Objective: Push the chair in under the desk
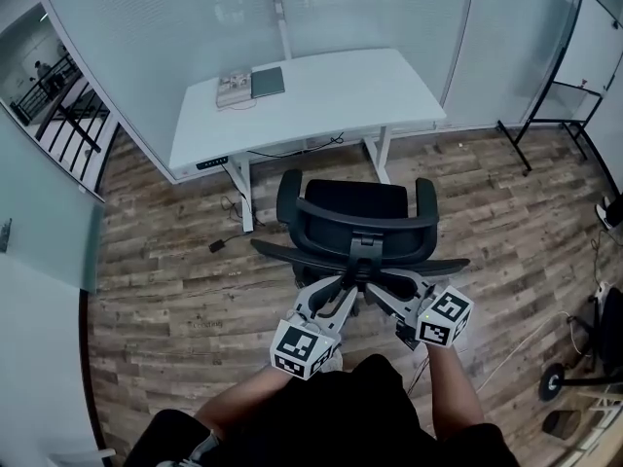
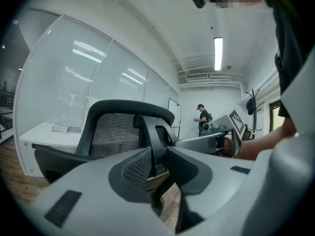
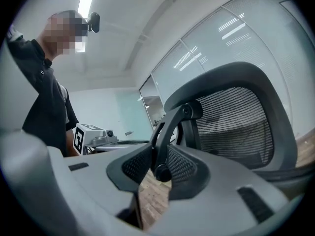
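Observation:
A black mesh office chair (image 1: 356,203) stands on the wood floor just in front of the white desk (image 1: 331,90), its seat facing the desk and its back toward me. My left gripper (image 1: 343,288) and right gripper (image 1: 376,294) meet at the support bracket behind the backrest. In the left gripper view the black spine of the chair (image 2: 156,136) sits between the padded jaws of the left gripper (image 2: 157,163). In the right gripper view the bracket arm with its bolt (image 3: 165,141) fills the gap of the right gripper (image 3: 158,167). Both pairs of pads press on it.
A book and a dark notebook (image 1: 251,86) lie on the desk's far left. Cables (image 1: 226,239) trail by the desk legs. A whiteboard on a stand (image 1: 590,52) is at the right, glass walls behind. A person (image 2: 202,119) stands far across the room.

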Motion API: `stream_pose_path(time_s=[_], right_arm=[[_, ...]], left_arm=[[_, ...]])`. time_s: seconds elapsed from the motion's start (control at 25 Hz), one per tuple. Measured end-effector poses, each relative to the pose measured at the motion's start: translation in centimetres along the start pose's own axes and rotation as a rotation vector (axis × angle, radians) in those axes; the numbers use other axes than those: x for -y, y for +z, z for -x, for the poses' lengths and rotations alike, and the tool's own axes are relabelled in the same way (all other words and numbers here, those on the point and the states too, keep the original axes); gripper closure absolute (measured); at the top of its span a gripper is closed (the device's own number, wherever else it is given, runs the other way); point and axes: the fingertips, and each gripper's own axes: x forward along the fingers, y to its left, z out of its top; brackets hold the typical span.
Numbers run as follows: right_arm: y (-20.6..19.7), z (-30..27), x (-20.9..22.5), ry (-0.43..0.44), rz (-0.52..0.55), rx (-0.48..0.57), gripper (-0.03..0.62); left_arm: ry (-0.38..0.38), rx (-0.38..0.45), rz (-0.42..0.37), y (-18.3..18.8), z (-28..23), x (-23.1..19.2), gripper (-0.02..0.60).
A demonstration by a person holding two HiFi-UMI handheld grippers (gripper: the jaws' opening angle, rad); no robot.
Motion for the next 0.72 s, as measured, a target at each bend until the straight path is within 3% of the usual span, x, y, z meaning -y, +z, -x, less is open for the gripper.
stream_pose_path(time_s=[0.2, 0.52, 0.72], right_arm=[[0.9, -0.9, 1.9, 0.03, -0.002, -0.005, 0.491], [1.9, -2.6, 6.3, 0.074, 0.04, -0.06, 0.48], [1.5, -2.8, 7.4, 0.038, 0.043, -0.053, 0.474]], left_arm=[[-0.005, 0.005, 0.039, 0.7, -1.8, -1.4, 0.474], [0.059, -0.018, 0.038, 1.1, -5.7, -3.9, 0.466], [0.077, -0.027, 0.046, 0.6, -6.8, -4.3, 0.455]])
